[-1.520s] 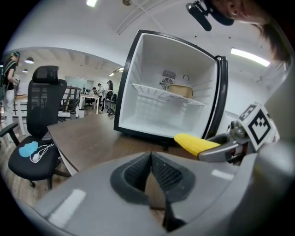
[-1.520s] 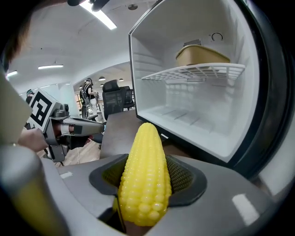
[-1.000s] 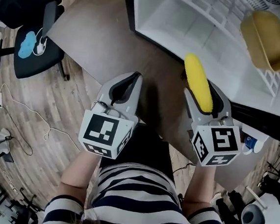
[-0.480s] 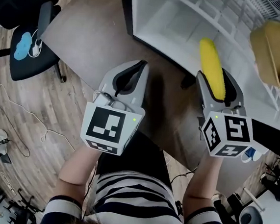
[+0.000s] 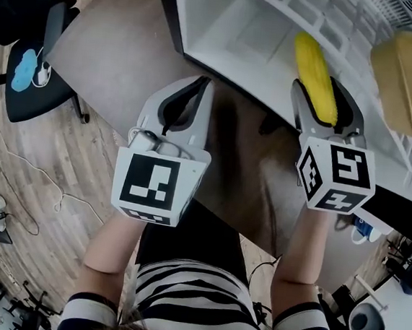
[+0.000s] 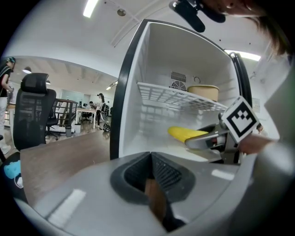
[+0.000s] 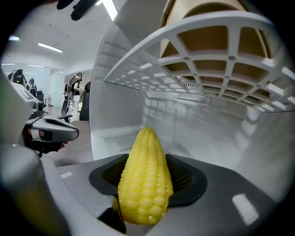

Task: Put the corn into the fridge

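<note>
Holding the left gripper low over the wooden table, just short of the fridge and its dark front edge, with jaws pressed together on nothing. Parking it outside the cabinet, clear of the opening, and so leaving the doorway free on that side.

Gripping the corn in the right gripper, with jaws parted only by the cob's thickness and clamping its lower half, tip pointing forward into the cabinet. Reaching past the front lip, with the cob's tip already over the white floor of the lower compartment, under the wire shelf and not touching it. Judging the task as well on: carrying done, entry begun, setting down and letting go not yet done; seemingly holding the corn off the floor.

Looking at clearance: working with the wire shelf close overhead, bearing a tan bowl further right, and so calling for a low, flat approach. Having bare white floor ahead and the left wall well apart from the cob, so leaving plenty of room to go deeper and lower. Needing care when backing out under the shelf's front rail and over the dark lip
</note>
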Action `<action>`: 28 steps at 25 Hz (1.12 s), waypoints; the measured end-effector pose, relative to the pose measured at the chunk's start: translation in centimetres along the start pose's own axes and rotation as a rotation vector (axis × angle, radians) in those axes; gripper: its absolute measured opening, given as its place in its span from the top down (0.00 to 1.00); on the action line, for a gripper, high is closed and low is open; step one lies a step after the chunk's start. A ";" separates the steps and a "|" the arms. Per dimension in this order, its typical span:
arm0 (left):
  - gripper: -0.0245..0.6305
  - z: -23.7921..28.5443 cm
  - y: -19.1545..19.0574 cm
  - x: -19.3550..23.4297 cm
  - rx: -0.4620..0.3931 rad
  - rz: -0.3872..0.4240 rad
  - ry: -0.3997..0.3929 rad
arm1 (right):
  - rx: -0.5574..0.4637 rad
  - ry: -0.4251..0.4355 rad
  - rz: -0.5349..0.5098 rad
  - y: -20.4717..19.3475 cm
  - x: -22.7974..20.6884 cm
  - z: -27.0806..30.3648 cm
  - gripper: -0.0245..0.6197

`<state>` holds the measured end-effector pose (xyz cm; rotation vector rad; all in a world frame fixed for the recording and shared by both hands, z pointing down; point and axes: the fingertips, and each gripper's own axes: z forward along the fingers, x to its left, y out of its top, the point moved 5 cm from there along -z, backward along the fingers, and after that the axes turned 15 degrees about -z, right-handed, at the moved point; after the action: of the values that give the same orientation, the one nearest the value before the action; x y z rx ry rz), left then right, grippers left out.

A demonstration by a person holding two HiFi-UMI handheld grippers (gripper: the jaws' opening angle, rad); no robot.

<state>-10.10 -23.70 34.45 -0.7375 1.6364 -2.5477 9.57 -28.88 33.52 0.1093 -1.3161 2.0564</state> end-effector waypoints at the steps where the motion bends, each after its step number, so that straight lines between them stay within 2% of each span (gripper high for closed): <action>1: 0.96 0.0 0.0 0.1 -0.003 -0.001 0.003 | 0.000 -0.003 -0.010 0.1 0.0 0.3 0.56; 10: 0.96 0.6 0.5 1.4 -0.067 -0.003 0.033 | 0.024 -0.009 -0.049 -0.1 -0.5 2.0 0.56; 22: 0.96 0.7 0.7 1.4 -0.065 0.004 0.042 | 0.039 0.000 -0.097 -0.3 -0.2 2.1 0.56; 28: 0.96 0.4 0.6 1.0 -0.063 -0.002 0.024 | 0.052 -0.044 -0.171 -0.2 -0.4 1.8 0.54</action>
<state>-10.97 -24.59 34.43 -0.7157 1.7311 -2.5267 9.48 -30.51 34.43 0.2819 -1.2353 1.9532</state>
